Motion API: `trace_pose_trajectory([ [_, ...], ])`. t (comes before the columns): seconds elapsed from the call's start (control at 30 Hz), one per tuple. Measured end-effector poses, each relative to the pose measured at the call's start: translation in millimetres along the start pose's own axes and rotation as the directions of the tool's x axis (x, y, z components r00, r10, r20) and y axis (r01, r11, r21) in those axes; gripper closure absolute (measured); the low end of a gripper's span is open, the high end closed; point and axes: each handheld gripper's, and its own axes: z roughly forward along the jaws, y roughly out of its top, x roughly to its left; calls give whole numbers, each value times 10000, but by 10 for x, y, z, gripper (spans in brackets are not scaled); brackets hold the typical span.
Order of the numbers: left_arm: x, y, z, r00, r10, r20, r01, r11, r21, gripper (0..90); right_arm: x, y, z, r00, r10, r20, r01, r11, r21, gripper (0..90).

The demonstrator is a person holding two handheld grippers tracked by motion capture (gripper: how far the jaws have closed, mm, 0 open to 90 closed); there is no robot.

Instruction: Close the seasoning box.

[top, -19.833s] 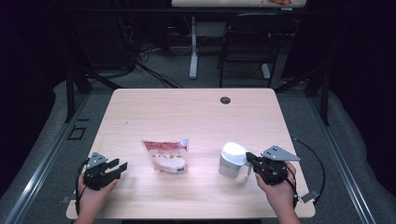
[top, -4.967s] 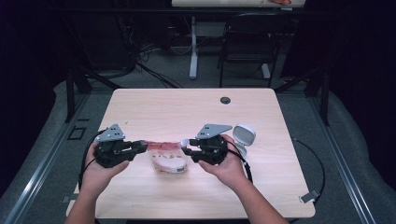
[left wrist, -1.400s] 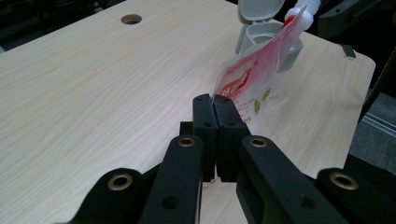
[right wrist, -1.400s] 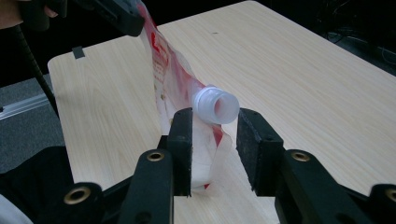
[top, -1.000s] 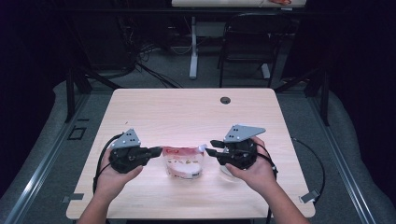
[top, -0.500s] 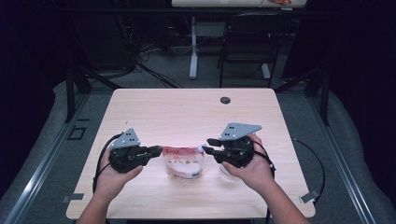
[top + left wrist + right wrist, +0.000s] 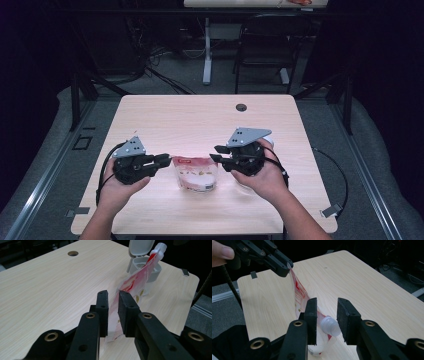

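Note:
A red-and-white spouted pouch (image 7: 196,175) stands on edge between my two grippers. My left gripper (image 7: 167,160) has its jaws on either side of the pouch's top corner (image 7: 132,281). They have just been opening, and a gap shows beside the film, so they are open (image 7: 113,296). My right gripper (image 7: 215,152) has just been closing on the pouch's white spout cap (image 7: 330,326). The cap fills the space between its pads (image 7: 327,303). In the right gripper view the left gripper (image 7: 284,267) is at the pouch's far corner.
A grey tub (image 7: 145,267) with its flip lid (image 7: 140,247) raised stands behind the pouch, under my right hand in the high view. The wooden table (image 7: 200,120) has a cable hole (image 7: 241,107) at the far side. A cable clip (image 7: 330,211) sticks out at the near right edge.
The left jaws have parted from the pouch's corner. The right gripper has edged slightly left toward the pouch. The pouch stays upright between them.

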Motion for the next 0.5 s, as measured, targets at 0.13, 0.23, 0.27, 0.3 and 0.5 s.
trace_pose_trajectory([
  [0.13,16,-1,-29,10000,-37,34,37,10000,22,792,19,51,12,9999,-140,-48,141,9999,34,703],
  [0.23,17,3,-40,10000,-5,-7,5,9999,119,786,26,86,25,9997,-226,-67,226,9997,66,703],
  [0.27,17,4,-43,10000,5,-25,-4,9999,164,785,25,96,33,9997,-225,-96,225,9997,62,703],
  [0.3,17,4,-43,10000,5,-25,-4,9999,164,779,25,96,33,9997,-225,-96,225,9997,62,703],
  [0.5,19,1,-42,10000,12,17,-12,9995,310,784,44,153,83,9988,-459,-175,462,9988,168,700],
])
